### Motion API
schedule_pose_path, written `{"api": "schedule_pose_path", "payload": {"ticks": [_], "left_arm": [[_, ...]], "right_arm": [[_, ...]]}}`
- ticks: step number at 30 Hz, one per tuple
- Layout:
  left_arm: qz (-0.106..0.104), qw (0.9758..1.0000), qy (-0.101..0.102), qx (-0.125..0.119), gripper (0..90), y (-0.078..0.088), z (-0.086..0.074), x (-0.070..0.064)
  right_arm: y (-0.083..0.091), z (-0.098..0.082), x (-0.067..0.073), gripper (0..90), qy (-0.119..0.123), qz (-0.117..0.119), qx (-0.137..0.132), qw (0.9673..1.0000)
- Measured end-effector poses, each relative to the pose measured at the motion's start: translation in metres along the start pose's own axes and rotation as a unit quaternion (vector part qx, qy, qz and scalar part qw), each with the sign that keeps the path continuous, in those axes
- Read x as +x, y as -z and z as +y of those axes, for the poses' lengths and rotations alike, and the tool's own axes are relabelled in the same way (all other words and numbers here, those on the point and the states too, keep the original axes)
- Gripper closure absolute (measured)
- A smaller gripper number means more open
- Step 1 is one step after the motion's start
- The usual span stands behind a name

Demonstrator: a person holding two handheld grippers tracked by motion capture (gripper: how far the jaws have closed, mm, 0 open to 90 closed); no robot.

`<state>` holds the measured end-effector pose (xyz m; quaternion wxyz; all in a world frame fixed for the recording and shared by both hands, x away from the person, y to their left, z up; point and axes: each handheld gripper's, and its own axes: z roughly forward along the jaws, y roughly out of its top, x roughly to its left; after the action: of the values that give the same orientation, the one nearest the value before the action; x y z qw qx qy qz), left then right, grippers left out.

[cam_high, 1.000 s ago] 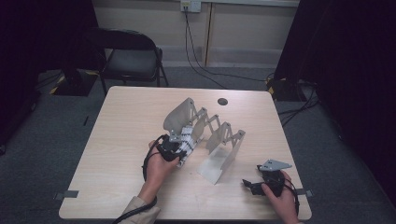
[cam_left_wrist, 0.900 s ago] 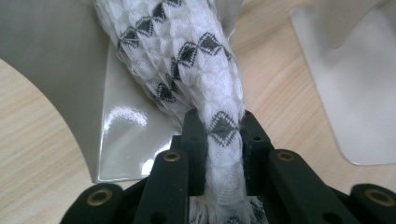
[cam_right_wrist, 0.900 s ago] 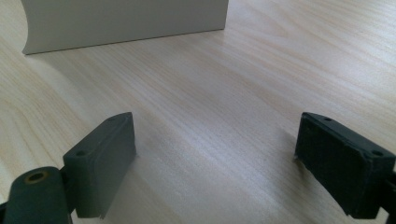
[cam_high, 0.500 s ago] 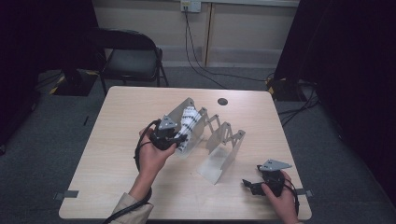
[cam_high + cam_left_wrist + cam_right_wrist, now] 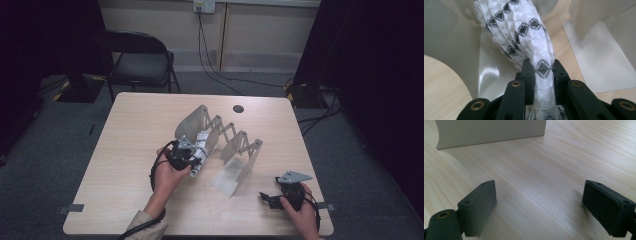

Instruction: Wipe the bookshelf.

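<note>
The left tongs point(image 5: 541, 75) are pinching the end of a rolled white cloth with black diamonds point(image 5: 524, 32), clamped tight on the fabric, and carrying it between 2 panels of the folding white rack point(image 5: 235, 145) on the table point(image 5: 130, 130). Compared with 1 second earlier, the left hand is sitting slightly higher and closer to the rack's near end, so slotting the cloth in looks underway. The right tongs point(image 5: 274, 199) are staying wide apart, holding nothing, low over the table's near right corner.

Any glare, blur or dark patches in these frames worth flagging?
High view: room edges fall into near black, the table evenly lit. Left gripper view: the patterned cloth is sharp, with a glare patch on the white rack behind it. Right gripper view: near jaws soft, the wood grain crisp.
</note>
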<state>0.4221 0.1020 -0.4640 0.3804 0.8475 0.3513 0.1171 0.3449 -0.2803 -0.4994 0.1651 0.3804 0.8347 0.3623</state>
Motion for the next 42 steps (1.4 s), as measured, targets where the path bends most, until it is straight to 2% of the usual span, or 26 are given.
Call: {"api": "schedule_pose_path", "payload": {"ticks": [6,9,12,16,18,20,22,24,29,42], "left_arm": [[-0.002,0.9997,0.006,0.022,76.3,-0.011,-0.013,0.000],[-0.005,0.9997,0.012,0.019,76.4,-0.011,-0.015,0.000],[0.000,0.9998,0.010,0.018,76.4,-0.006,-0.011,0.001],[0.013,0.9999,0.005,-0.009,76.3,0.012,0.004,0.003],[0.017,0.9994,0.002,-0.031,76.3,0.023,0.016,0.003],[0.024,0.9983,-0.008,-0.053,76.2,0.033,0.030,0.002],[0.021,0.9974,-0.013,-0.068,76.0,0.039,0.042,0.000],[0.015,0.9973,-0.022,-0.069,75.7,0.041,0.050,-0.002],[0.013,0.9977,-0.031,-0.060,75.6,0.030,0.053,-0.003],[0.007,0.9995,-0.019,-0.024,75.5,0.003,0.029,0.000]], "right_arm": [[0.000,0.000,0.000,11.4,0.000,0.000,0.000,1.0000],[0.000,0.000,0.000,11.4,0.000,0.000,0.000,1.0000],[0.000,0.000,0.000,11.4,0.000,0.000,0.000,1.0000],[0.000,0.000,0.000,11.4,0.000,0.000,0.000,1.0000],[0.000,0.000,0.000,11.4,0.000,0.000,0.000,1.0000],[0.000,0.000,0.000,11.4,0.000,0.000,0.000,1.0000],[0.000,0.000,0.000,11.4,0.000,0.000,0.000,1.0000],[0.000,0.000,0.000,11.4,0.000,0.000,0.000,1.0000],[0.000,0.000,0.000,11.4,0.000,0.000,0.000,1.0000],[0.000,0.000,0.000,11.4,0.000,0.000,0.000,1.0000]]}}
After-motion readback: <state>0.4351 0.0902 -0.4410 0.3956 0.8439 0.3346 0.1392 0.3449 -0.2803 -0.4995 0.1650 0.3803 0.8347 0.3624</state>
